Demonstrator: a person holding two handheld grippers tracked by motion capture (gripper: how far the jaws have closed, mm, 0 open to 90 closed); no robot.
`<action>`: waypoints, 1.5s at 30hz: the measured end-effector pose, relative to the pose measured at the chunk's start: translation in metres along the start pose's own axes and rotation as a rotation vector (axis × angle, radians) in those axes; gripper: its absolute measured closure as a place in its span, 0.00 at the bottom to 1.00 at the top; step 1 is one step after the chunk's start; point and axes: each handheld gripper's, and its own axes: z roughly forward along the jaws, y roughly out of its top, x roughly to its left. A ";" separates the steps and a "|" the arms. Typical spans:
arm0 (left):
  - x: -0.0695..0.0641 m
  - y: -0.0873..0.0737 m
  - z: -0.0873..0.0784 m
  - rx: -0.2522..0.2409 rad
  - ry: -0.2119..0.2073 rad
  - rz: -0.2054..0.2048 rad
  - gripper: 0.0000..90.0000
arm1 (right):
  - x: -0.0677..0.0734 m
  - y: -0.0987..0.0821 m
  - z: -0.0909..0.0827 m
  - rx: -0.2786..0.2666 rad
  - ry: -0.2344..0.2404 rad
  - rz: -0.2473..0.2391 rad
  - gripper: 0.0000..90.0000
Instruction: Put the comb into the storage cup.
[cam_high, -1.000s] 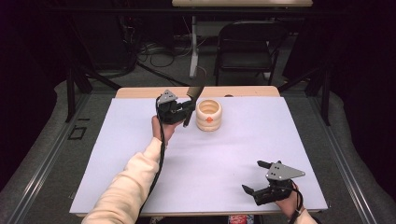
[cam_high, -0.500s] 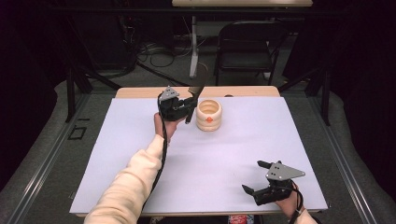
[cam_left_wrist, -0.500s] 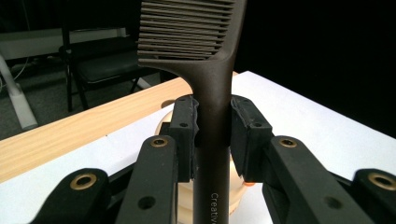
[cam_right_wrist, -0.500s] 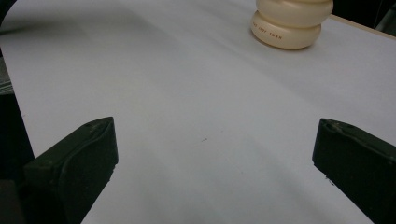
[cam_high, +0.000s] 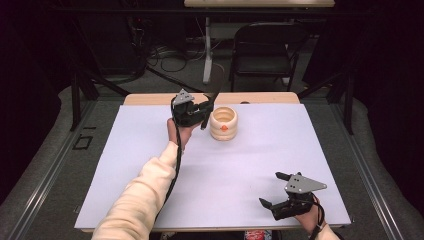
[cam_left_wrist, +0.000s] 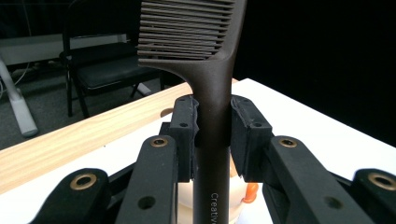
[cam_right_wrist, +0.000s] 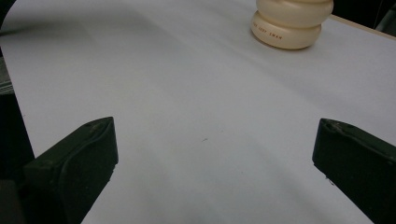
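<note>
- The dark brown plastic comb (cam_left_wrist: 205, 70) stood upright in the left gripper (cam_high: 192, 111), which was clamped on its handle; in the left gripper view the teeth rose above the pads (cam_left_wrist: 184, 135) and the handle ran down between them.
- In the high view the comb (cam_high: 216, 82) was held up over the far part of the worktop (cam_high: 150, 150), its lower end just beside the cream ribbed ceramic pot (cam_high: 223, 122).
- Against the earlier frames little had changed: the left gripper had stayed beside the pot with the same grip on the comb, having shifted only slightly, and the right gripper (cam_high: 280, 195) had kept its place near the worktop's near right corner.
- The right gripper's jaws stood wide apart with nothing between them; in its own view the bare white sheet lay ahead and the pot (cam_right_wrist: 292, 23) stood well apart at the far end.
- The pot showed a small orange mark on its front wall.
- Beyond the worktop's wooden far edge (cam_high: 260, 98) stood a black folding chair (cam_high: 265, 50), with cables on the floor (cam_high: 165, 55).
- Nothing lay between the two grippers on the white sheet.
</note>
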 end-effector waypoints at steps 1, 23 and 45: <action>0.000 0.000 0.000 0.000 0.001 -0.001 0.81 | 0.000 0.000 0.000 0.000 0.001 0.001 0.00; -0.001 0.005 0.008 -0.021 0.016 -0.004 0.81 | 0.000 0.000 0.000 0.001 0.000 -0.001 0.00; 0.001 0.009 0.012 -0.053 0.032 0.008 0.81 | 0.000 0.000 0.000 -0.001 0.001 0.001 0.00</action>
